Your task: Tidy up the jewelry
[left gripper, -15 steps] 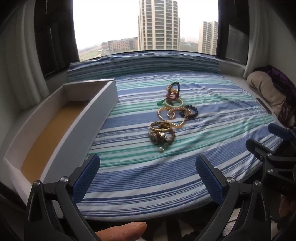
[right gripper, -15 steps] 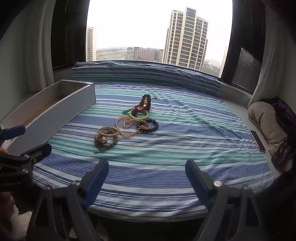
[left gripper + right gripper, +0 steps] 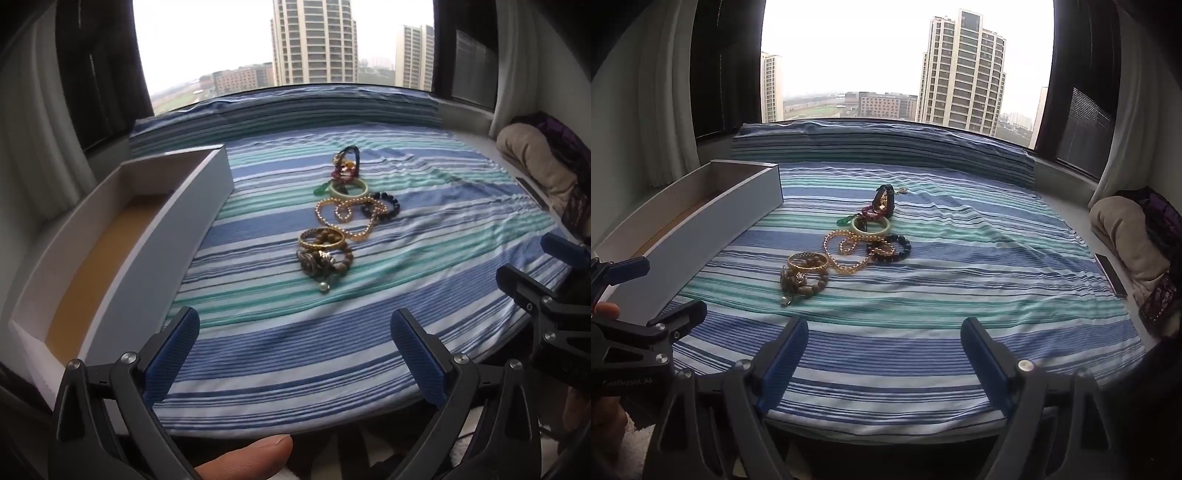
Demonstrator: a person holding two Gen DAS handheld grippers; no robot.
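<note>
A row of jewelry lies on the striped cloth: a wooden bead bracelet with a pearl charm (image 3: 325, 262) (image 3: 803, 282) nearest me, a gold bangle (image 3: 320, 238) (image 3: 807, 261), a gold chain (image 3: 341, 216) (image 3: 846, 247), a dark bead bracelet (image 3: 386, 205) (image 3: 895, 249), a pale green bangle (image 3: 349, 189) (image 3: 870, 226) and a dark upright band (image 3: 349, 158) (image 3: 886, 199). My left gripper (image 3: 293, 354) is open over the cloth's near edge, well short of the jewelry. My right gripper (image 3: 882, 360) is open too, nothing between its fingers.
A long white box (image 3: 122, 236) (image 3: 701, 218) with a tan floor stands along the cloth's left side. A beige and purple bundle (image 3: 543, 166) (image 3: 1130, 236) and a dark phone (image 3: 1110, 275) lie at the right. A window closes the back.
Both views sit slightly closer to the jewelry than before. Nothing has been picked up and both grippers stay open.
</note>
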